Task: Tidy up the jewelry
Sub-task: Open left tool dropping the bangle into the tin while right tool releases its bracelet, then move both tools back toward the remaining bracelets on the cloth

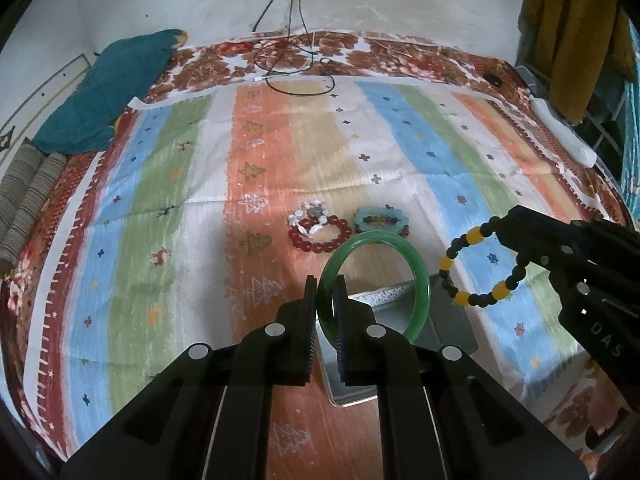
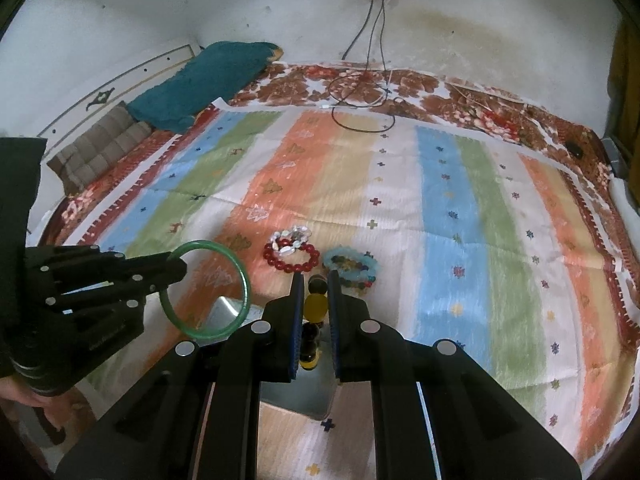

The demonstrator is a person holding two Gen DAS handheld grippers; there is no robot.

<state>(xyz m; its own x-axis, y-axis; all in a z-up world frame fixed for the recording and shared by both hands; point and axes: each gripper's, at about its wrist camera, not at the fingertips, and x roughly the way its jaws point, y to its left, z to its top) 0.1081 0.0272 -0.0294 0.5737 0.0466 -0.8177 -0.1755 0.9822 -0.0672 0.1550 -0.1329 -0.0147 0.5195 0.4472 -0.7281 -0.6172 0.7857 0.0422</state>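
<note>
My left gripper [image 1: 326, 290] is shut on a green jade bangle [image 1: 416, 264] and holds it upright above a grey metal box [image 1: 448, 336]. It also shows in the right wrist view [image 2: 180, 268] with the bangle [image 2: 242, 276]. My right gripper [image 2: 314, 284] is shut on a yellow and black bead bracelet [image 2: 314, 306], held above the box [image 2: 296, 394]. The same gripper [image 1: 510, 236] and bracelet [image 1: 464, 296] show at the right of the left wrist view. A red bead bracelet [image 1: 320, 234], a white shell bracelet [image 1: 308, 216] and a pale blue bracelet [image 1: 382, 220] lie on the striped cloth.
The striped cloth [image 1: 180, 200] covers a bed with a floral sheet. A teal blanket [image 1: 104, 92] and rolled mats [image 1: 28, 200] lie at the far left. Black cables [image 1: 296, 60] trail from the wall. A white object [image 1: 564, 132] lies at the right edge.
</note>
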